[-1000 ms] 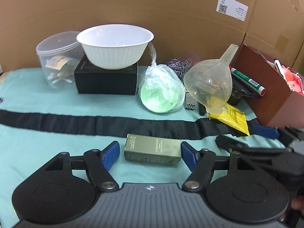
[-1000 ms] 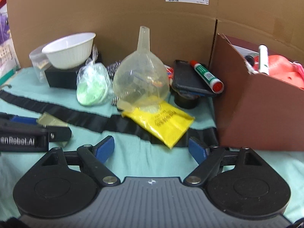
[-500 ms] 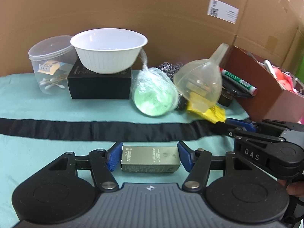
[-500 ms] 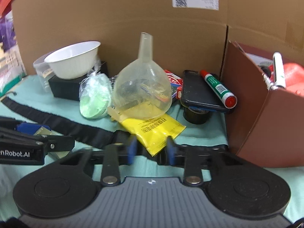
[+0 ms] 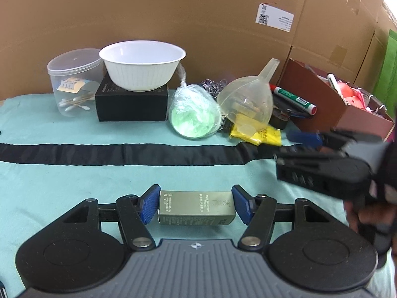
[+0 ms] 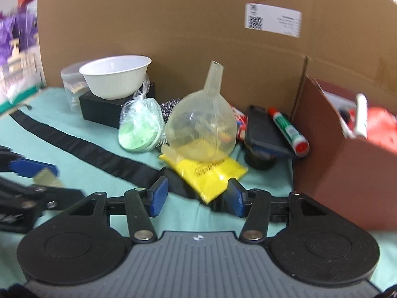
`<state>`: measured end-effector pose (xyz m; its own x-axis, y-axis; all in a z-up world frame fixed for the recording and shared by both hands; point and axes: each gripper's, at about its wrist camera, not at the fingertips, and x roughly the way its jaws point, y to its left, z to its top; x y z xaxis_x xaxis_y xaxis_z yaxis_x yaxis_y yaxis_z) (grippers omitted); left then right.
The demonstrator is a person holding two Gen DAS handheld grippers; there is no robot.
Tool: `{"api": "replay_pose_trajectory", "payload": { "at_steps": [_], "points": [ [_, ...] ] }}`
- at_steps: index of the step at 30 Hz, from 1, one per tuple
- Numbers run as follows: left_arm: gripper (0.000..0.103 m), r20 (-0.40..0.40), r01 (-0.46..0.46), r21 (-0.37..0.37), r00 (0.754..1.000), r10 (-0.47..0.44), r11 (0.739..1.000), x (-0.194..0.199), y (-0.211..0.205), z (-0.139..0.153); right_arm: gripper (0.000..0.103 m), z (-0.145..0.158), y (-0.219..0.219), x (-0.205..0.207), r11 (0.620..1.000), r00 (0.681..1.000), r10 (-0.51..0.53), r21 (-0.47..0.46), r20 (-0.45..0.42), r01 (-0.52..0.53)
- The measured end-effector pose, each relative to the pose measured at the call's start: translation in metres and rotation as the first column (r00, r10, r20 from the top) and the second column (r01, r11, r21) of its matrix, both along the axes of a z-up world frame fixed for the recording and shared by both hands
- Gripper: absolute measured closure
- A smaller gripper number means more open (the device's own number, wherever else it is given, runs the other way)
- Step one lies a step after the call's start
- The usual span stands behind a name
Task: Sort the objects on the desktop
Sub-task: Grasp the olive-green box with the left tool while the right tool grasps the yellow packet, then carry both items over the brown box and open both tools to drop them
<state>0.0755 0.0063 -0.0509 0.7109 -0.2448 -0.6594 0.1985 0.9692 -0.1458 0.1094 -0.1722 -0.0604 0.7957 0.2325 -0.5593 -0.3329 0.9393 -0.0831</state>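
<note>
My left gripper (image 5: 196, 207) is shut on a small olive-green carton (image 5: 196, 207), held sideways between its blue pads a little above the teal cloth (image 5: 74, 173). My right gripper (image 6: 196, 196) is open and empty, its pads to either side of the near corner of a yellow packet (image 6: 211, 173). A clear plastic funnel (image 6: 203, 129) rests on that packet. In the left wrist view the right gripper (image 5: 305, 136) shows at the right, next to the yellow packet (image 5: 258, 134). In the right wrist view the left gripper with the carton (image 6: 46, 176) shows at the left.
A white bowl (image 5: 142, 64) sits on a black box (image 5: 131, 101) beside a clear tub (image 5: 74, 87) of cotton swabs. A bagged green disc (image 5: 194, 114), a green marker (image 6: 287, 129), a black case (image 6: 265, 134) and a brown box (image 6: 347, 159) stand nearby. Cardboard walls close the back.
My left gripper closed on the olive carton and lifted it slightly. My right gripper moved toward the yellow packet, narrowed, then opened wider again around its corner.
</note>
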Motion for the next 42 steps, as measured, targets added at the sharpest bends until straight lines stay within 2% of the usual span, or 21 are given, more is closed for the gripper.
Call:
{"api": "replay_pose_trajectory", "payload": {
  "at_steps": [3,5,7,9,10,12,13,14,15,18,21,25,31,37,42],
  "points": [
    [0.037,-0.02,-0.018,-0.008,1.0,0.018,1.0,0.004,0.007,-0.005,0.04,-0.003,0.005,0.021,0.999,1.0,0.03,-0.039,0.0,-0.03],
    [0.037,-0.013,-0.017,-0.015,1.0,0.017,1.0,0.004,0.01,-0.007,0.019,-0.009,0.006,0.036,0.998,0.999,0.029,-0.052,-0.016,-0.03],
    [0.037,-0.01,-0.015,-0.015,1.0,0.015,1.0,0.005,0.01,-0.006,0.016,-0.014,0.003,0.048,0.999,0.999,0.027,-0.036,-0.022,-0.027],
    [0.037,-0.006,-0.015,-0.012,1.0,0.015,1.0,0.006,0.009,-0.007,0.016,-0.016,-0.006,0.062,0.998,0.996,0.022,0.055,-0.088,-0.017],
    [0.037,-0.004,-0.016,-0.01,1.0,0.016,1.0,0.006,0.008,-0.007,0.019,-0.016,-0.01,0.065,0.996,0.995,0.015,0.087,-0.097,-0.007],
    [0.037,0.0,-0.018,-0.004,1.0,0.018,1.0,0.005,0.007,-0.007,0.028,-0.016,-0.007,0.064,0.998,0.996,0.02,0.057,-0.088,-0.015],
    [0.037,-0.001,-0.019,-0.002,1.0,0.019,1.0,0.005,0.007,-0.007,0.04,-0.014,-0.005,0.063,0.998,0.996,0.024,0.058,-0.09,-0.019],
    [0.037,-0.003,-0.021,-0.004,1.0,0.021,1.0,0.004,0.007,-0.007,0.057,-0.013,-0.003,0.06,0.998,0.995,0.036,0.056,-0.093,-0.031],
    [0.037,-0.007,-0.022,-0.009,1.0,0.022,1.0,0.003,0.008,-0.006,0.065,-0.011,0.0,0.057,0.997,0.994,0.057,0.058,-0.094,-0.052],
    [0.037,-0.016,-0.027,-0.017,1.0,0.027,0.999,-0.001,0.011,-0.006,0.067,-0.008,0.008,0.049,0.998,0.993,0.067,0.023,-0.095,-0.065],
    [0.037,-0.02,-0.027,-0.019,0.999,0.026,0.999,-0.006,0.012,-0.005,0.067,-0.004,0.002,0.041,0.997,0.991,0.05,0.066,-0.121,-0.043],
    [0.038,-0.019,-0.014,-0.022,1.0,0.013,1.0,-0.012,0.009,-0.004,0.067,0.002,-0.006,0.004,0.995,0.992,0.049,0.09,-0.119,-0.038],
    [0.038,0.023,0.06,-0.048,0.998,-0.059,0.997,-0.027,-0.005,0.003,0.067,0.009,-0.025,-0.048,0.992,0.994,0.02,0.124,-0.108,-0.007],
    [0.038,0.098,0.13,-0.062,0.987,-0.124,0.99,-0.043,-0.016,0.029,0.067,0.027,-0.043,-0.086,0.988,0.999,-0.019,0.153,-0.038,0.024],
    [0.038,0.173,0.221,-0.072,0.963,-0.206,0.973,-0.044,-0.036,0.064,0.067,0.047,-0.058,-0.1,0.986,0.999,-0.041,0.163,0.032,0.035]
  ]
}}
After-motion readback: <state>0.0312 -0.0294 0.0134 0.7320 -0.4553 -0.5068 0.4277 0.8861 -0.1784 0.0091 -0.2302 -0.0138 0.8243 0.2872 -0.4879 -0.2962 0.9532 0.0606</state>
